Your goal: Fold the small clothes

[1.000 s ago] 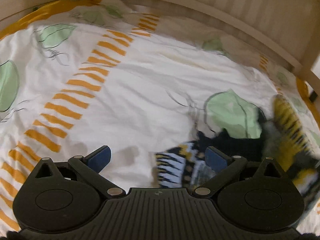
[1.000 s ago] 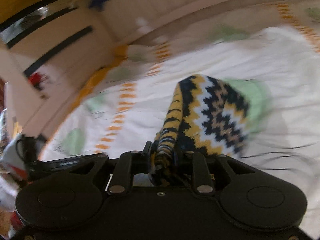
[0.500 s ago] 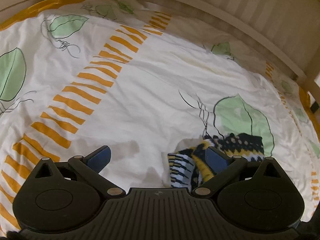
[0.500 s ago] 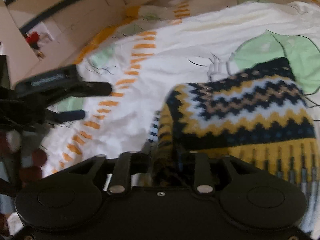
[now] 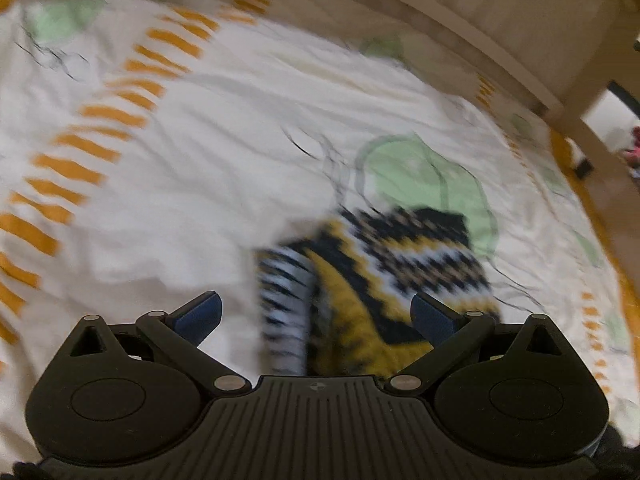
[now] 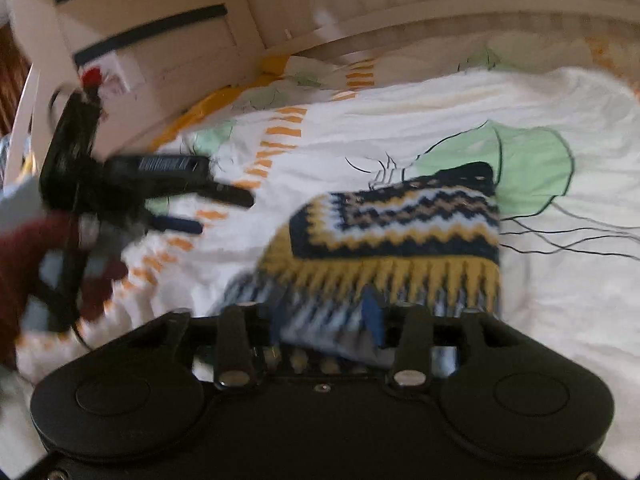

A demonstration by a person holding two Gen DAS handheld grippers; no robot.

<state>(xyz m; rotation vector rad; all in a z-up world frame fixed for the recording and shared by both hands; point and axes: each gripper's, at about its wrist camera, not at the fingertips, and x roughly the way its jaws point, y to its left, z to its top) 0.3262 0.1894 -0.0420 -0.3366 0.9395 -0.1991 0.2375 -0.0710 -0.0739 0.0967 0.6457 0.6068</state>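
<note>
A small knitted garment [image 6: 400, 232] with black, yellow and white zigzags lies folded on the white bedsheet [image 6: 440, 120]. In the left wrist view the garment [image 5: 384, 272] lies between and just beyond my fingers. My left gripper [image 5: 316, 312] is open and empty above it. My right gripper [image 6: 324, 320] is open, its blue pads spread over the garment's near striped edge. The left gripper [image 6: 192, 208] also shows at the left of the right wrist view.
The sheet has orange dashes [image 5: 92, 112] and green leaf prints [image 5: 420, 180]. A wooden slatted bed frame [image 5: 480, 32] runs along the far side. White furniture with dark slots [image 6: 152, 40] stands beyond the bed's corner.
My right gripper has opened and let go of the garment, which now lies folded on the sheet. My left gripper stayed open and moved closer over the garment.
</note>
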